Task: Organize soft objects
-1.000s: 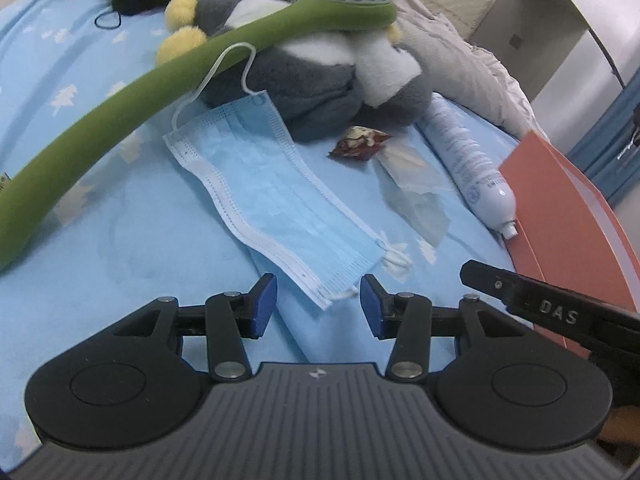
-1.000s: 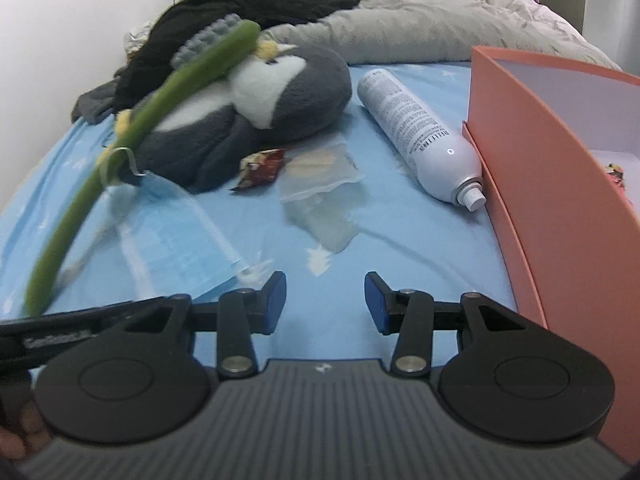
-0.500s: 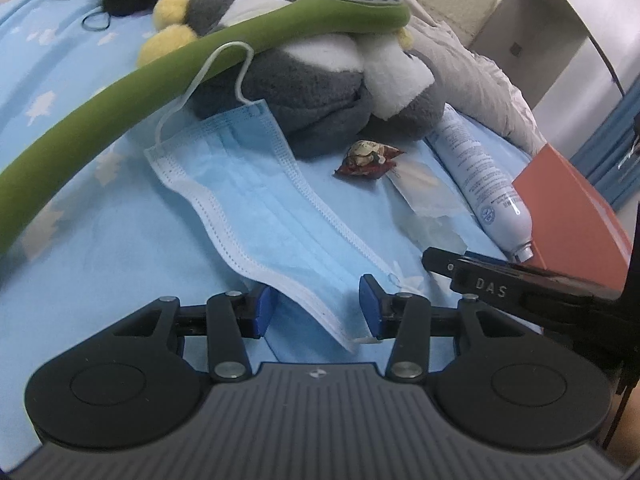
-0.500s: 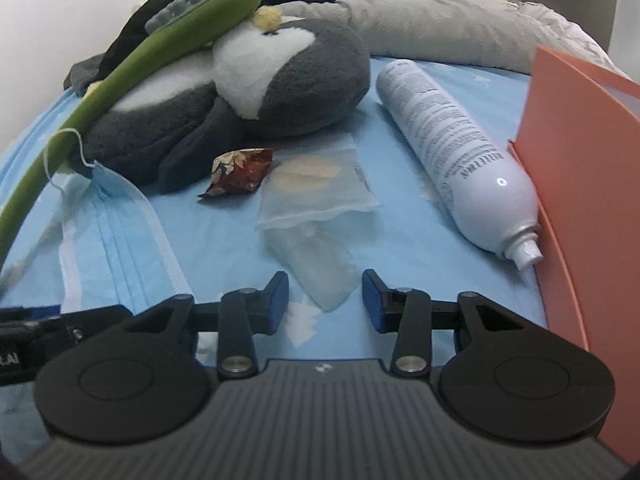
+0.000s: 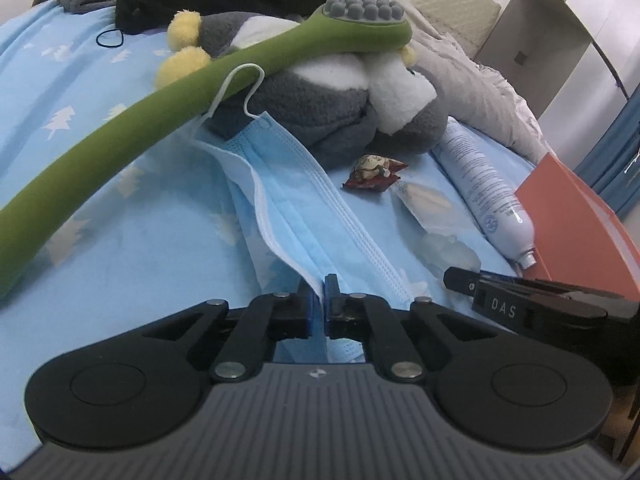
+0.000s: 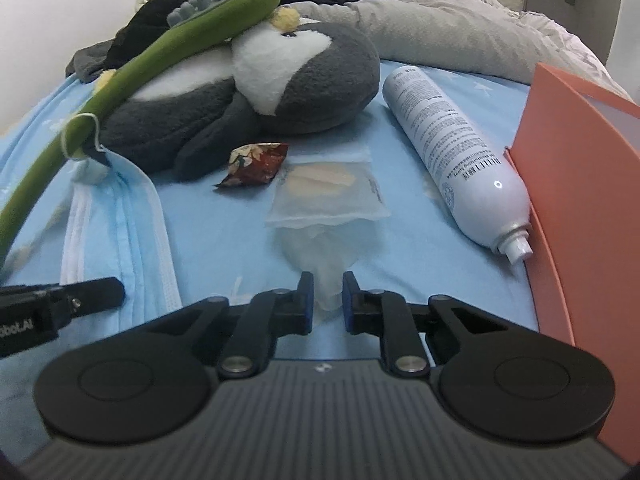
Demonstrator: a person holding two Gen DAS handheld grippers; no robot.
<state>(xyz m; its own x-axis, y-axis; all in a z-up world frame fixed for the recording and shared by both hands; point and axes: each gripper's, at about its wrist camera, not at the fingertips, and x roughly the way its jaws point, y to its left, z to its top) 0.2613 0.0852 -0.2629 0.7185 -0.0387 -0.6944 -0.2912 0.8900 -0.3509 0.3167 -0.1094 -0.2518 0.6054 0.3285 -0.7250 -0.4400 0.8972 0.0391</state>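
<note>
Both grips are just closing: the left gripper (image 5: pixel 319 298) is now pinching the near edge of the face mask (image 5: pixel 296 184), and the right gripper (image 6: pixel 324 294), its jaws having just narrowed, is squeezing the clear plastic bag (image 6: pixel 326 216) lying mid-bed beside the orange box (image 6: pixel 580 184), so lifting can likely follow.

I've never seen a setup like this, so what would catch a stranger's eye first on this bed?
Probably the grey-and-white plush penguin lying at the back of the blue sheet, with a long green massage stick resting across it. Nearer, the left gripper pinches a blue face mask, and the right gripper closes on a clear plastic bag.
</note>
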